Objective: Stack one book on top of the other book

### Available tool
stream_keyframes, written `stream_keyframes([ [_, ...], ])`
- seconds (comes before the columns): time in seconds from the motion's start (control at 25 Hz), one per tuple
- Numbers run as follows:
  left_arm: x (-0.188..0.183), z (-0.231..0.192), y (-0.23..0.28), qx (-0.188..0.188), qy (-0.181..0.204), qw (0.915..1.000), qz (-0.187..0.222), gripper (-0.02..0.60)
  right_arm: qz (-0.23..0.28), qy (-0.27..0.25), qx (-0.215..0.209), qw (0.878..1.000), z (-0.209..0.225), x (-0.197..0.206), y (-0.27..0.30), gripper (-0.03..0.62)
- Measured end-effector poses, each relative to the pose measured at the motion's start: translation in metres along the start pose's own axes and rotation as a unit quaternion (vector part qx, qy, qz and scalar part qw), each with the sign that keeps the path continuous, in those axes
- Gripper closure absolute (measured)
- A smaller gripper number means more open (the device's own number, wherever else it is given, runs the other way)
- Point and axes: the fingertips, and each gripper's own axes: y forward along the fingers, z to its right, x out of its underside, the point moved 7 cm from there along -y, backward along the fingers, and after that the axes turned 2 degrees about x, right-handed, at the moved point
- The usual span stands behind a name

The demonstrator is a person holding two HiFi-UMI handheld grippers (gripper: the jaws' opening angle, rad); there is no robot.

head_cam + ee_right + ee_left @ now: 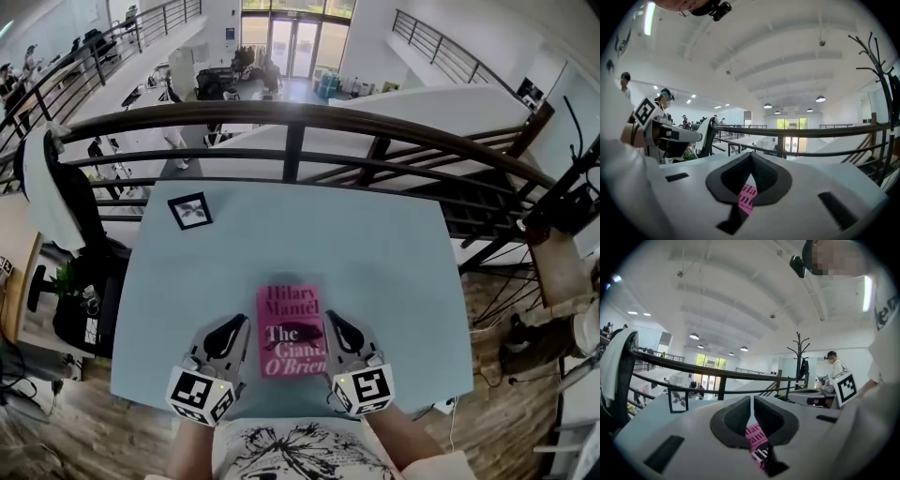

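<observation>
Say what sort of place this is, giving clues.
Likely a mezzanine in an open-plan office: a dark curved railing runs behind the pale blue table, with white desks on the floor below and glass doors beyond.

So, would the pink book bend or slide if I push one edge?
The pink book lies flat on the smooth table, so a push would likely slide it, not tip it. Its thickness is hidden; if a paperback, it may flex when lifted.

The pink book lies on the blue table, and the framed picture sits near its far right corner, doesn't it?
No: the head view shows the framed picture near the far left corner. The pink book lies on the blue table.
</observation>
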Motion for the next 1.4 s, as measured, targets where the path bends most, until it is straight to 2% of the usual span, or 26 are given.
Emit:
stream_keyframes([
  [0.12, -0.026, 0.006, -0.009, -0.011, 0.019, 0.9993, 0.031, 0.557, 0.032, -0.006, 0.003, 0.999, -0.001, -0.015, -0.005, 0.600],
  [0.28, -0.033, 0.006, -0.015, -0.022, 0.042, 0.9972, 0.057, 0.555, 0.048, -0.006, 0.001, 0.999, 0.000, -0.023, -0.008, 0.602],
  [0.72, -0.026, 0.002, -0.016, -0.047, 0.037, 0.9976, 0.036, 0.566, 0.036, -0.008, -0.003, 0.999, -0.005, -0.021, -0.009, 0.602],
  [1.4, -0.018, 0.003, -0.012, -0.042, 0.052, 0.9976, 0.014, 0.571, 0.022, 0.000, 0.003, 1.000, -0.007, -0.013, -0.005, 0.602],
])
